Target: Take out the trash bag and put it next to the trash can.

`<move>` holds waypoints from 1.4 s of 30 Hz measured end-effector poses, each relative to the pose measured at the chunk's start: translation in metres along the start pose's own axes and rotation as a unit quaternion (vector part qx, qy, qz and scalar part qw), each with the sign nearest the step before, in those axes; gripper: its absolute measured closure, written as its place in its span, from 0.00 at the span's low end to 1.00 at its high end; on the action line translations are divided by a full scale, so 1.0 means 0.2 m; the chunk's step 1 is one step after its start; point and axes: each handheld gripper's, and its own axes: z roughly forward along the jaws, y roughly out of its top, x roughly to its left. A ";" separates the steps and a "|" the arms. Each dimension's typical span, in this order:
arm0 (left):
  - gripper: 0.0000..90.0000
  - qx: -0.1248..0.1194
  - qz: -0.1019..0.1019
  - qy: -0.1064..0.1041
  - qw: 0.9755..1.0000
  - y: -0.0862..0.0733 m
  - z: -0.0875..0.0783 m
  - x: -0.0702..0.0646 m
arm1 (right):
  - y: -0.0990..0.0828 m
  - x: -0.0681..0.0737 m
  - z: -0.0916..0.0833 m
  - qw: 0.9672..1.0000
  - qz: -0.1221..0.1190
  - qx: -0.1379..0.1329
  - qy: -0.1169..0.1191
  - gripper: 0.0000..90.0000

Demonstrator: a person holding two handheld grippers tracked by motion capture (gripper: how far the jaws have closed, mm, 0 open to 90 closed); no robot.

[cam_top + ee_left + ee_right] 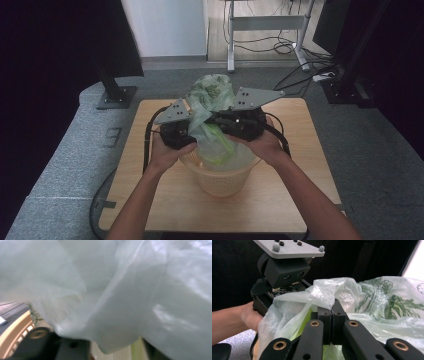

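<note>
— Jaws first: how do they stand?

— Right gripper (331, 312) has its two jaws pressed together, with a fold of the plastic bag (372, 297) pinched between the pads. On the left gripper (176, 131), film covers nearly the whole of its own view, so I cannot tell whether its jaws have hold of the bag; the high view does not settle it either.

— Where is the bag?

— Over the basket (220, 182), its lower part down inside, its upper part bunched up between the two grippers. One bag, clear with a green print and something green inside.

— And the basket?

— One, pale and slatted, standing on the wooden table (150, 185) near the person's side.

— Count the rest.

— Two grippers, each with one grey plate on top and one cable. Two hands, one per gripper: left hand (162, 155) and right hand (270, 147), each close beside the basket rim.
</note>
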 end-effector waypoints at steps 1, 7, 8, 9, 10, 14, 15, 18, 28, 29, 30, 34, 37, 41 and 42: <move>0.87 -0.001 -0.002 -0.003 1.000 0.00 0.00 0.00 | 0.00 0.00 0.00 1.000 0.001 -0.001 0.001 0.98; 0.96 -0.013 -0.009 -0.002 1.000 -0.01 -0.02 0.02 | -0.01 -0.01 -0.08 1.000 0.011 -0.026 -0.012 0.58; 0.96 -0.015 -0.011 0.000 1.000 -0.02 -0.03 0.02 | -0.02 -0.01 -0.11 0.999 0.015 -0.034 -0.020 0.53; 0.97 -0.018 -0.014 0.001 1.000 -0.02 -0.04 0.03 | -0.03 -0.02 -0.14 0.999 0.019 -0.042 -0.027 0.49; 0.97 -0.021 -0.018 0.001 1.000 -0.02 -0.05 0.04 | -0.04 -0.03 -0.17 0.998 0.026 -0.051 -0.033 0.46; 0.96 -0.031 -0.023 0.007 0.999 0.00 -0.11 0.05 | -0.11 -0.10 -0.30 0.996 0.048 -0.063 -0.036 0.33; 0.96 -0.033 -0.024 0.007 0.999 0.00 -0.12 0.05 | -0.14 -0.11 -0.31 0.997 0.054 -0.054 -0.034 0.29; 0.96 -0.037 -0.022 0.009 0.999 0.03 -0.14 0.04 | -0.22 -0.14 -0.31 0.998 0.058 -0.021 -0.029 0.19; 0.96 -0.052 -0.021 -0.027 0.998 0.09 -0.11 -0.02 | -0.30 -0.15 -0.14 0.998 0.045 0.032 0.008 0.03; 0.96 -0.053 -0.025 -0.037 0.998 0.10 -0.09 -0.03 | -0.29 -0.15 -0.13 0.998 0.043 0.033 0.009 0.02; 0.96 -0.052 -0.024 -0.040 0.998 0.10 -0.08 -0.03 | -0.28 -0.14 -0.11 0.998 0.041 0.033 0.015 0.02; 0.96 -0.046 -0.025 -0.050 0.997 0.10 -0.05 -0.05 | -0.26 -0.13 -0.06 0.999 0.037 0.029 0.024 0.11; 0.96 -0.045 -0.026 -0.056 0.997 0.10 -0.04 -0.05 | -0.26 -0.11 -0.05 0.999 0.017 0.023 0.017 0.41; 0.95 -0.047 -0.030 -0.056 0.997 0.10 -0.04 -0.04 | -0.25 -0.09 -0.04 1.000 0.001 0.020 0.007 0.73; 0.95 -0.047 -0.032 -0.056 0.997 0.09 -0.04 -0.04 | -0.25 -0.09 -0.04 1.000 -0.003 0.024 0.004 0.79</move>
